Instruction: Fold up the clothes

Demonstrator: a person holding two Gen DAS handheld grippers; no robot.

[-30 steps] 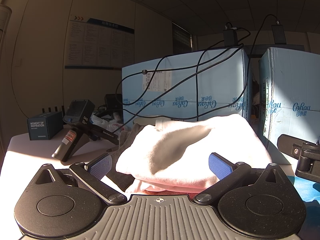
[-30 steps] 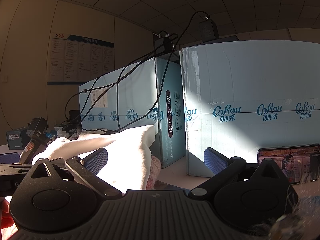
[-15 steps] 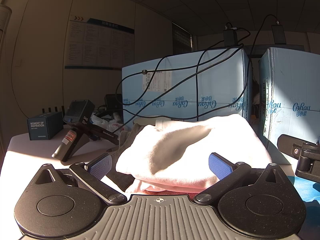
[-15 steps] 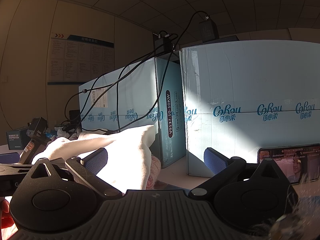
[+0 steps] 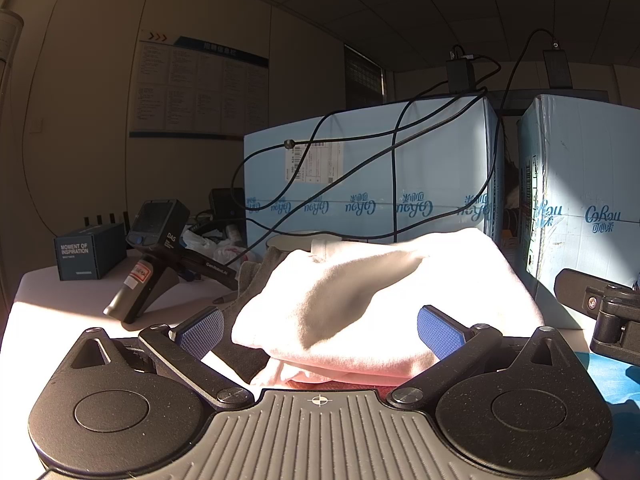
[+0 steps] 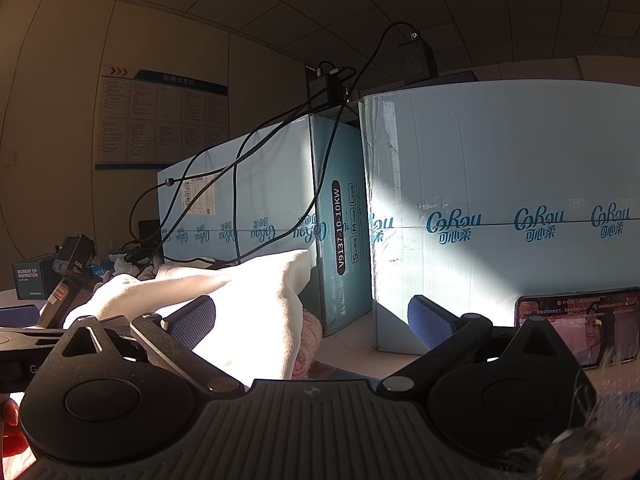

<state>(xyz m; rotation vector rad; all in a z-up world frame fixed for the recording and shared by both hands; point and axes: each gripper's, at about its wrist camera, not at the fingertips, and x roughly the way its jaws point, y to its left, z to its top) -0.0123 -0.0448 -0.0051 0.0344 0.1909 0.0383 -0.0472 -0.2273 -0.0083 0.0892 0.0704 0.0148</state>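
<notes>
only the right wrist view is showing a phone [image 6: 576, 326] playing video. both the left gripper [image 5: 319, 330] and right gripper [image 6: 311, 322] are gaping wide, empty, before the cream sweatshirt [image 5: 384, 300]. a blue carton [image 6: 500, 216] is reading "cobau".

Ahead of the left claw [image 5: 318, 330], whose blue pads [image 5: 199, 332] carried a fine cross-hatched grid on black arms, lay a cream-white garment [image 5: 372, 300] over a pink one [image 5: 320, 380]. Behind them stood pale blue boxes [image 5: 368, 176] printed with darker blue lettering and crossed by black cables [image 5: 394, 184]. Left of the claw, a dark navy box [image 5: 86, 256] bore white lettering on the white table [image 5: 52, 312].
</notes>
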